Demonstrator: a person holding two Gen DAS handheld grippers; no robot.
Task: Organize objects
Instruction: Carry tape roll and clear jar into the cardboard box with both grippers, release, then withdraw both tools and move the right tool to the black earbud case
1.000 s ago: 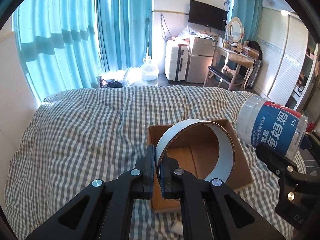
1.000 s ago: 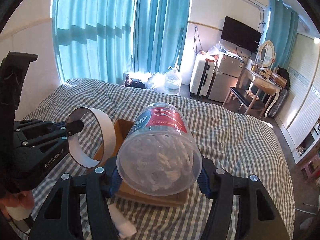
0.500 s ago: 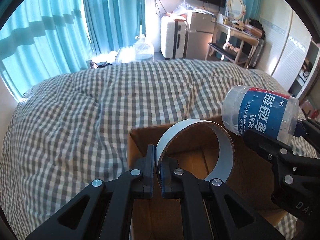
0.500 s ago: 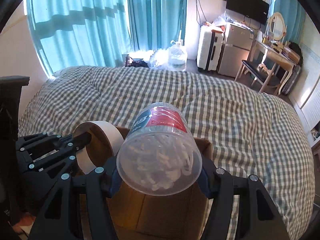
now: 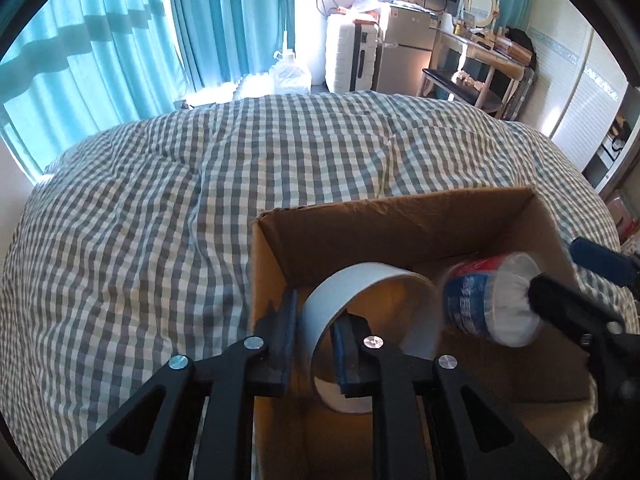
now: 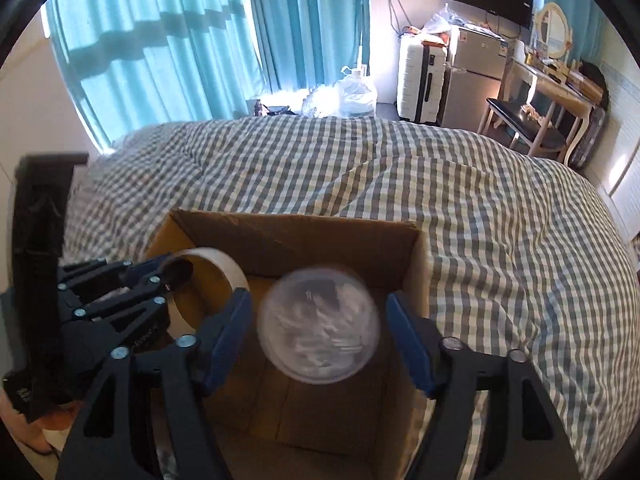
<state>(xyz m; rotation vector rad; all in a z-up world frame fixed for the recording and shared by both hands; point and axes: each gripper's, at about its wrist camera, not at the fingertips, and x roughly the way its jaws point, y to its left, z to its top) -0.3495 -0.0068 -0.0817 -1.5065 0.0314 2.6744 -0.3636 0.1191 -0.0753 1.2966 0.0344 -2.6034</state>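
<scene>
An open cardboard box sits on the checked bedspread. My left gripper is open, its pads apart on either side of the wall of a white tape roll, which is inside the box; the roll also shows in the right wrist view. My right gripper is open. A clear plastic jar of floss picks with a blue and red label is blurred between the spread fingers, free of them, over the box interior.
The grey and white checked bedspread spreads all round the box. Teal curtains, a white suitcase, a small fridge and a dressing table with bench stand beyond the bed.
Both grippers moved down into the box and opened. The tape roll and the jar have been let go; the jar is dropping, blurred.
</scene>
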